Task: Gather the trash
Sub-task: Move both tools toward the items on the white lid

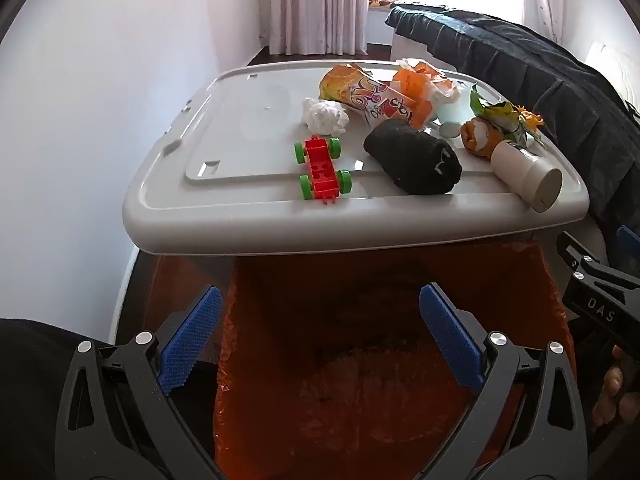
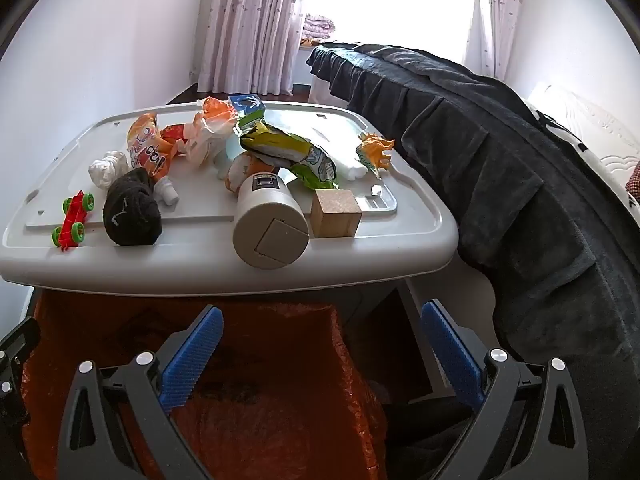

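Observation:
A grey plastic lid [image 1: 248, 216] [image 2: 420, 220] serves as a table top. On it lie a crumpled white tissue [image 1: 324, 116] [image 2: 108, 168], an orange snack wrapper [image 1: 376, 100] [image 2: 148, 148], a green-yellow wrapper [image 1: 504, 116] [image 2: 296, 152] and orange-white bag scraps [image 1: 420, 80] [image 2: 212, 128]. An orange trash bag [image 1: 380, 340] [image 2: 260, 380] hangs open below the lid's front edge. My left gripper [image 1: 320, 332] and right gripper [image 2: 322, 348] are both open and empty, held above the bag.
Also on the lid: a red toy car [image 1: 322, 168] [image 2: 74, 220], a black rolled sock [image 1: 416, 160] [image 2: 132, 208], a white bottle on its side [image 1: 528, 176] [image 2: 268, 224], a wooden cube [image 2: 336, 214]. A dark-covered bed [image 2: 500, 160] stands right; a white wall left.

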